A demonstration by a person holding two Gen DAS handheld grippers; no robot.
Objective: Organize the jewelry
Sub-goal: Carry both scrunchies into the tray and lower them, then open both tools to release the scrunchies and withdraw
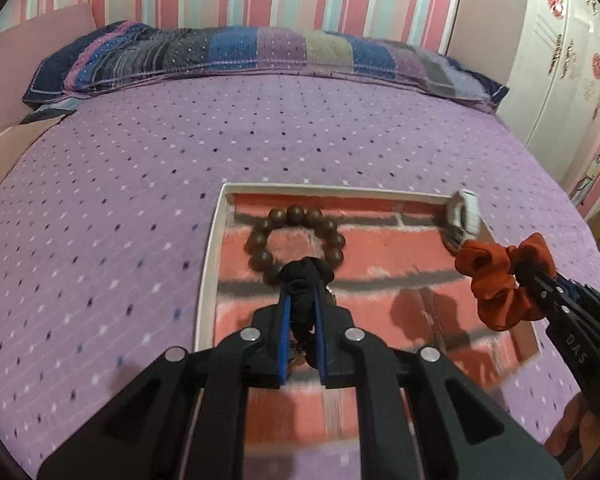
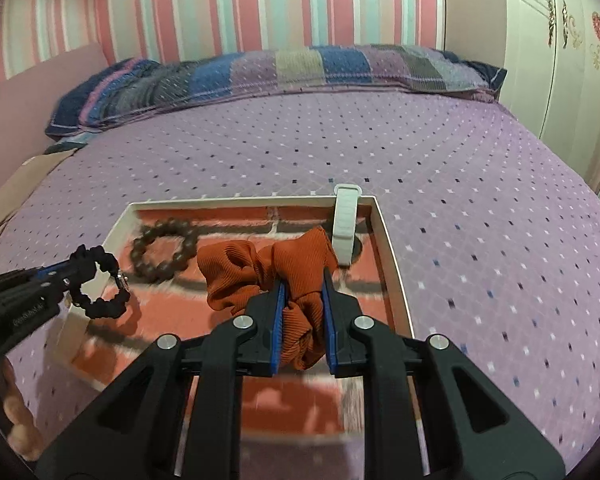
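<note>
A shallow white-rimmed box (image 1: 212,240) (image 2: 384,232) with a red brick-pattern floor lies on the purple bedspread. My left gripper (image 1: 302,292) (image 2: 70,280) is shut on a black braided bracelet (image 1: 302,280) (image 2: 100,280), held over the box's left side. My right gripper (image 2: 304,280) (image 1: 530,276) is shut on an orange scrunchie (image 2: 260,272) (image 1: 496,284), held over the box's right half. A brown bead bracelet (image 1: 296,236) (image 2: 162,252) lies inside the box at the far left. A white strap (image 2: 346,220) (image 1: 464,216) leans on the far right corner.
The purple dotted bedspread (image 1: 140,184) (image 2: 480,200) spreads all around the box. A patchwork pillow (image 1: 240,56) (image 2: 260,68) lies along the far edge under a striped wall. A white wardrobe (image 1: 560,60) stands at the right. A person's fingers (image 2: 20,420) show at the lower left.
</note>
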